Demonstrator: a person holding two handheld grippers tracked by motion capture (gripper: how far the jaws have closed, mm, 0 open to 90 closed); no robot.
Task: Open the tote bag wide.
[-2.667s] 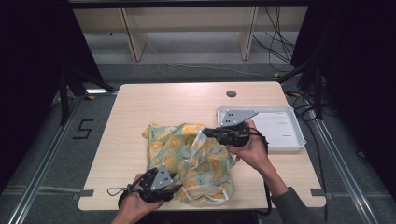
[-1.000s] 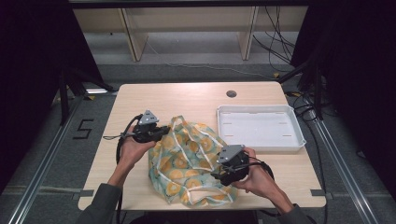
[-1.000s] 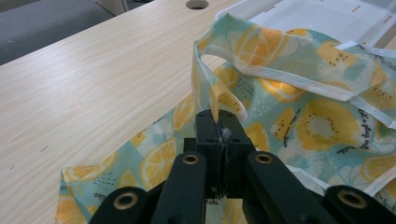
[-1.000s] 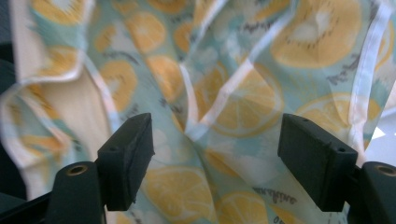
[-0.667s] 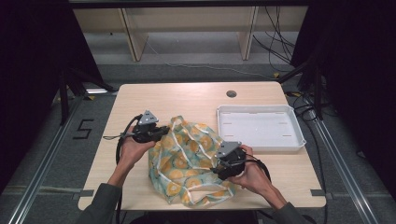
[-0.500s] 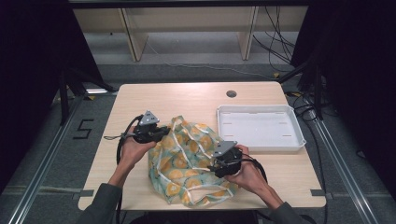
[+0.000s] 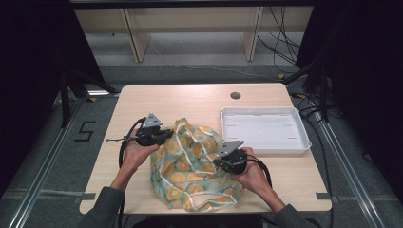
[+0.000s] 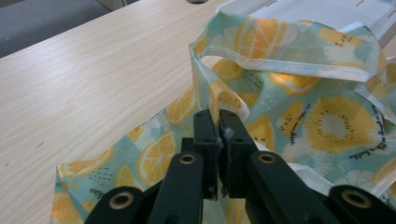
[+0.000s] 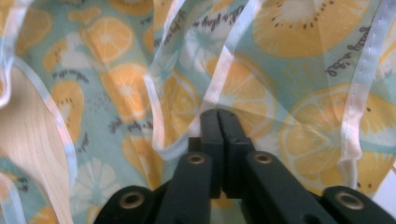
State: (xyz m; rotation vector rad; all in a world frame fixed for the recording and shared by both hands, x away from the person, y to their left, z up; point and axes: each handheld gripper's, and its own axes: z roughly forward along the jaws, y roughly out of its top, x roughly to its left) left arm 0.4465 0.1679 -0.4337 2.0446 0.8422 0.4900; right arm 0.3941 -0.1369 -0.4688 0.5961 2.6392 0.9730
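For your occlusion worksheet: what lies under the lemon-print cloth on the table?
Bare wooden table shows around the cloth and through one gap in the right gripper view. The cloth is bunched, so anything beneath its middle is covered and cannot be told.

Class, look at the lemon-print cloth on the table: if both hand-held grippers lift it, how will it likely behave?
The lemon-print cloth will probably sag and drape, since it already lies in soft folds. It seems light: light shows through it in the right gripper view. It may bunch rather than slide when pushed across the table.
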